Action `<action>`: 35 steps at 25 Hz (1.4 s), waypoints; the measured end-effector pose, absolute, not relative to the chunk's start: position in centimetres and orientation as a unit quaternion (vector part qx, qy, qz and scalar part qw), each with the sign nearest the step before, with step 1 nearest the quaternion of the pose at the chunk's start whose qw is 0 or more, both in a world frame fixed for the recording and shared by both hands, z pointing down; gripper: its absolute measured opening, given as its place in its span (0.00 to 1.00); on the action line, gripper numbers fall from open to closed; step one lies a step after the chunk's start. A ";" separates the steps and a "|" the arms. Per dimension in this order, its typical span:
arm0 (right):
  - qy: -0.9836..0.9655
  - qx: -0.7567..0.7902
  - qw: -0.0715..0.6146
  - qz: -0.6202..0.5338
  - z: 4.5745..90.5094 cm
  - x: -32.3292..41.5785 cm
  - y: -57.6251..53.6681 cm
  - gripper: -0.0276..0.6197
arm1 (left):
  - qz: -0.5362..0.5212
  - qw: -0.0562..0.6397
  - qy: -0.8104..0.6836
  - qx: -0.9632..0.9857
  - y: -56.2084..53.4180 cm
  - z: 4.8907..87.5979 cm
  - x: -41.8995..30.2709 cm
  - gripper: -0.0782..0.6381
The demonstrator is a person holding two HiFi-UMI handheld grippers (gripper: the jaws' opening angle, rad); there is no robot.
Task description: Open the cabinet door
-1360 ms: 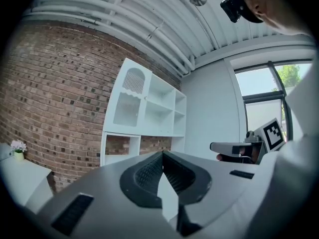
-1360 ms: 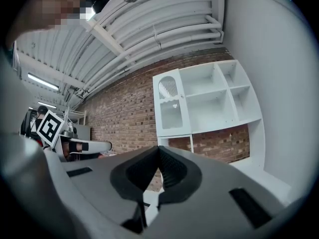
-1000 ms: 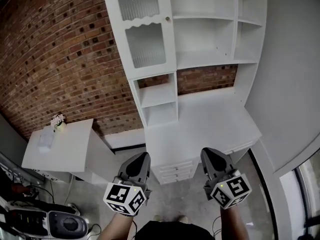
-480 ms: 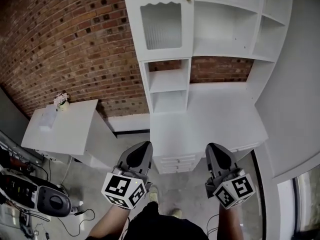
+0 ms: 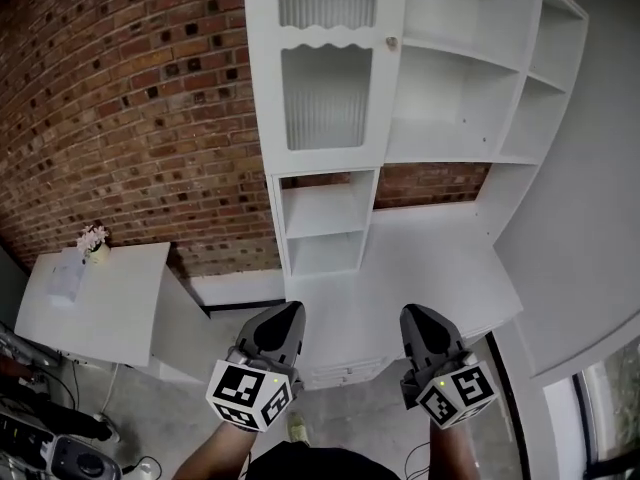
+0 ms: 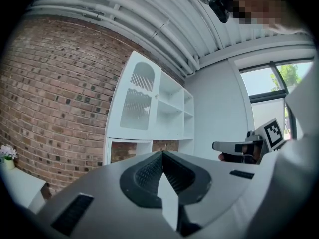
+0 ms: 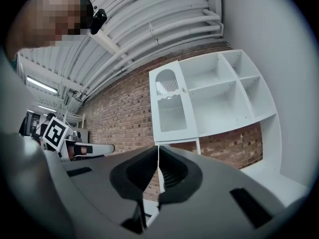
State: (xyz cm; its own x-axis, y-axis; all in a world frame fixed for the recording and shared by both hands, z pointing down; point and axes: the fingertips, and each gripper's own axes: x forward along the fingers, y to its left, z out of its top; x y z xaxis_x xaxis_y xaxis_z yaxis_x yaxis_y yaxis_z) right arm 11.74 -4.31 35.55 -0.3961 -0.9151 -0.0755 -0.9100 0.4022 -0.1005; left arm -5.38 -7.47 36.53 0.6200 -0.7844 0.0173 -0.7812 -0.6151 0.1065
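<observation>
Right gripper (image 5: 421,315) before desk (image 5: 430,253), cabinet door (image 5: 327,78) beyond

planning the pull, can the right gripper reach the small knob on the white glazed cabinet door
Probably not yet: the right gripper hangs well short of the knob, with the white desk between.

The left tongs (image 6: 162,157) fill the lower foreground, their two jaws pressed together with nothing between them. Beyond them a white cabinet (image 6: 172,114) stands against a brick wall (image 6: 60,93). Its cabinet door (image 6: 136,101), with ribbed panes, lies closed beside open shelves. At the right edge the right tongs (image 6: 217,146) point level toward the cabinet. A small pot of flowers (image 6: 6,154) shows at far left.
</observation>
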 end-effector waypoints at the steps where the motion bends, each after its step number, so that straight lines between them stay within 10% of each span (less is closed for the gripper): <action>1: 0.833 -0.549 0.060 -0.019 35.4 11.3 -5.4 0.05 | -0.017 0.050 -0.431 0.901 -8.6 36.4 -5.7 0.12; 35: 0.878 -0.476 0.056 0.007 33.5 17.2 -36.6 0.26 | -0.013 0.035 -0.444 0.895 -30.4 34.6 3.6 0.12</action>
State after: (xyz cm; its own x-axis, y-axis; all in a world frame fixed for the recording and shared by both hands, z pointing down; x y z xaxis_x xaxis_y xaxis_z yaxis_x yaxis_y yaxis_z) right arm 17.17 -36.58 33.46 -0.5405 -0.8348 -0.1043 -0.8364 0.5466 -0.0406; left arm 3.64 -30.37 34.58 0.6059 -0.7955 0.0076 -0.7936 -0.6038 0.0747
